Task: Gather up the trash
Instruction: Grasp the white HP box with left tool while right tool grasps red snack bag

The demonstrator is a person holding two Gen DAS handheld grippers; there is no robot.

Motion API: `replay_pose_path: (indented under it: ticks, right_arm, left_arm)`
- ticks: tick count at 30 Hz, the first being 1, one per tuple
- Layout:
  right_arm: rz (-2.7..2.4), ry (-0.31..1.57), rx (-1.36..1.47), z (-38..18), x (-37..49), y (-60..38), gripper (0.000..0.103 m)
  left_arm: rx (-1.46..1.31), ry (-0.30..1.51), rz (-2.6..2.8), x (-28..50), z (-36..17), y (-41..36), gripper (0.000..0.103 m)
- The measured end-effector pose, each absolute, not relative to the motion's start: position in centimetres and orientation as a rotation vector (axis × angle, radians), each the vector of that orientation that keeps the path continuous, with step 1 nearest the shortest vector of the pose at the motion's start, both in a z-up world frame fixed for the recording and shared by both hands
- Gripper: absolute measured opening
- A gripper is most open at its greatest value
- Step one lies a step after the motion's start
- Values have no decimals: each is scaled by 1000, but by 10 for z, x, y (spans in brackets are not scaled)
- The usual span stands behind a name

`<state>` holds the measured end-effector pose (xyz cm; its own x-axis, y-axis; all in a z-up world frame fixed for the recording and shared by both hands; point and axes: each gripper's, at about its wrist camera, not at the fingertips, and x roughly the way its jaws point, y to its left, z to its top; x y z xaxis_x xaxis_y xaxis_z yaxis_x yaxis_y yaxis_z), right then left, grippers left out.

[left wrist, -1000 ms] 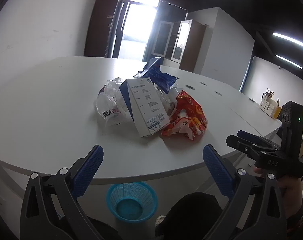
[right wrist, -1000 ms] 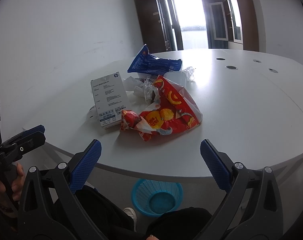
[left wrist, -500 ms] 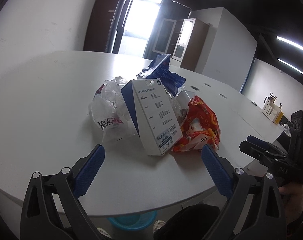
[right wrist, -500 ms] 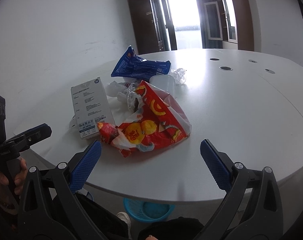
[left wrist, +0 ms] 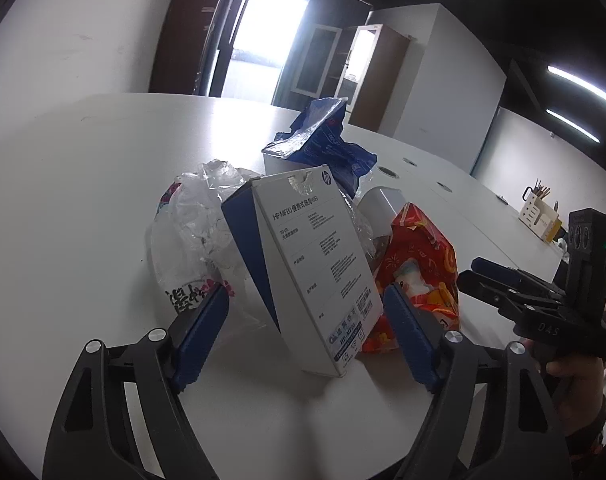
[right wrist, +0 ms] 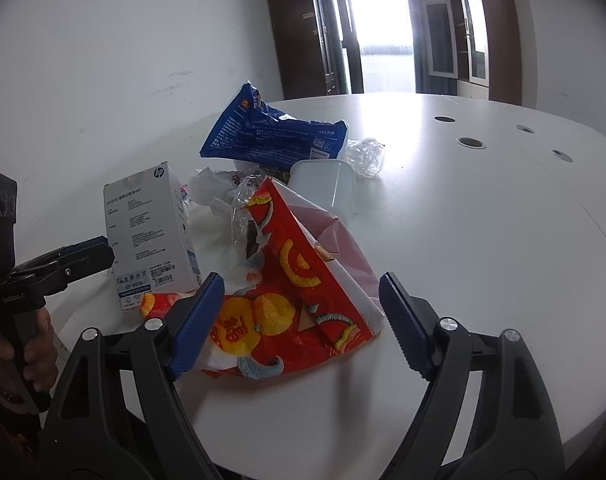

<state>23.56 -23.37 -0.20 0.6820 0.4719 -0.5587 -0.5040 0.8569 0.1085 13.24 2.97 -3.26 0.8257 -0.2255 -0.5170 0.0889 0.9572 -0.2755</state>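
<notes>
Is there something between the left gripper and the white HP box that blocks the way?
Nothing visible does. The white HP box lies straight ahead of the left gripper, whose jaws are closing with only bare table before it. The clear plastic bag and red snack bag flank the box.

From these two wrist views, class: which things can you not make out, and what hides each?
- White HP cardboard box: far side, hidden by its own front, both views.
- White plastic tub: contents, hidden by red patterned snack bag.
- Waste bin: not visible in either view.
- Desk organiser: too small.
</notes>
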Motion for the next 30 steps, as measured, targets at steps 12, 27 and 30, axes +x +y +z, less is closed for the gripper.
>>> replay_pose_path:
  ticks: [12,27,30]
  right_arm:
    - [570,672,-90,-18,261,-217,43]
    - [539,587,-41,0,219,-243,11]
    - [525,567,-32,6,201,-250,10]
  left_arm:
    - [-266,650,-270,164,-43,27,54]
    - [-258,504,-266,118,-5,13,32]
    - [-277,456,-243,95,7,17,32]
